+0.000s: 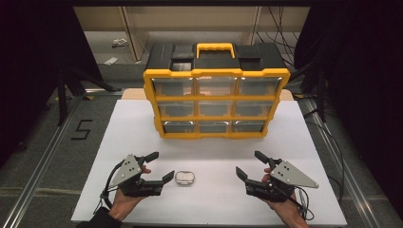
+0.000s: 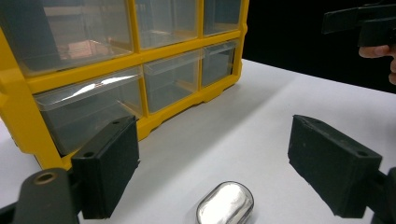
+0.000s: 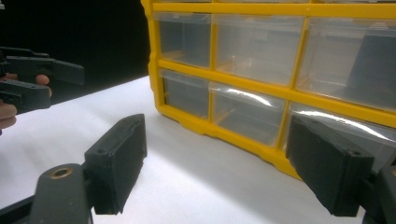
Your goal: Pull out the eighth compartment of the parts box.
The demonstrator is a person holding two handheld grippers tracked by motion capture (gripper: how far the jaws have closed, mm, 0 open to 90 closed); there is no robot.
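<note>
Tin (image 1: 184, 178) lies between parted left tongs (image 1: 162, 166) and right tongs (image 1: 249, 164).

Ahead of me, at twelve o'clock on my white table (image 1: 142, 123), stands my yellow-framed organizer (image 1: 216, 102) with nine clear drawers and a black top with a yellow handle (image 1: 215, 48). At nine o'clock, a "5" (image 1: 81, 129) marks the grey floor.

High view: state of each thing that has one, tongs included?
Left tongs: open, holding nothing, close beside the tin.
Right tongs: open, holding nothing.
Silver tin: lid on, lying flat on the white table.
Yellow drawer organizer: upright, all nine clear drawers pushed in, handle folded down.
</note>
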